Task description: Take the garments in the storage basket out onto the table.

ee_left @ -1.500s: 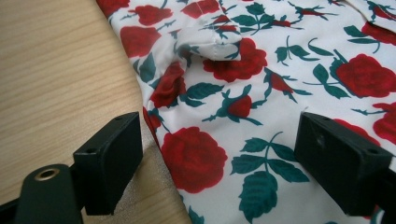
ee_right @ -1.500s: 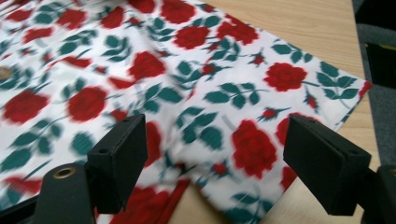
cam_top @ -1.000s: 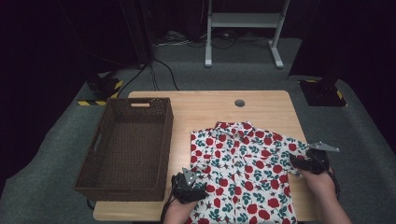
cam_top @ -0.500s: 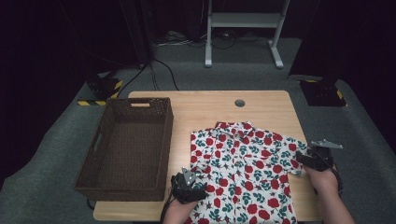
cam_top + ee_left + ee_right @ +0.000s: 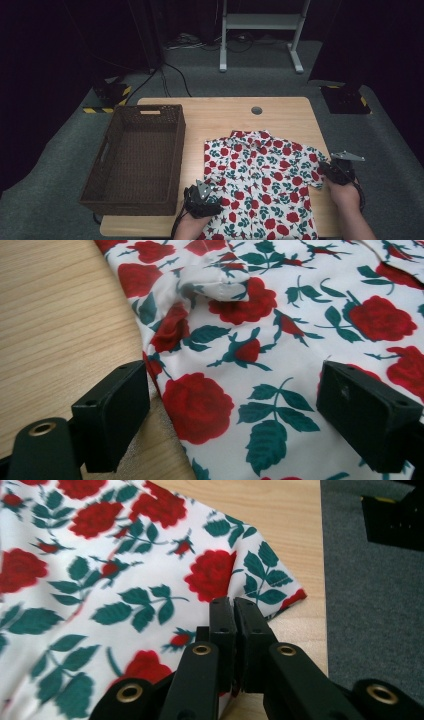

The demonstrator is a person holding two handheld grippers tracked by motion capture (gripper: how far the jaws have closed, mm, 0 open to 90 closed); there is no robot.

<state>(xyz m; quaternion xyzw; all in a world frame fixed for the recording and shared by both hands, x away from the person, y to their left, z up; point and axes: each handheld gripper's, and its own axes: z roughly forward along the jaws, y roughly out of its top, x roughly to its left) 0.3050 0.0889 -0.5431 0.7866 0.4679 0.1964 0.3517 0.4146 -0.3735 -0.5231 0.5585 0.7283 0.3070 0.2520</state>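
A white short-sleeved shirt (image 5: 260, 175) printed with red roses and green leaves lies flat on the wooden table (image 5: 225, 115), collar away from me. My left gripper (image 5: 204, 189) rests at the shirt's lower left edge. In the left gripper view it (image 5: 235, 390) is open, one jaw over bare wood and the other over the cloth (image 5: 260, 340). My right gripper (image 5: 327, 167) is at the right sleeve. Its jaws have just been closing and now stand together (image 5: 232, 605), pinching the sleeve hem (image 5: 265, 587).
A dark woven basket (image 5: 177, 150) with handle slots stands on the left part of the table. A round cable hole (image 5: 256, 110) sits near the far edge. Grey carpet (image 5: 380, 165) lies past the table's right edge, and a metal stand (image 5: 260, 22) is behind.
The right gripper's jaws have closed at the sleeve edge, with the hand barely shifting. The left gripper and the shirt have stayed in place.
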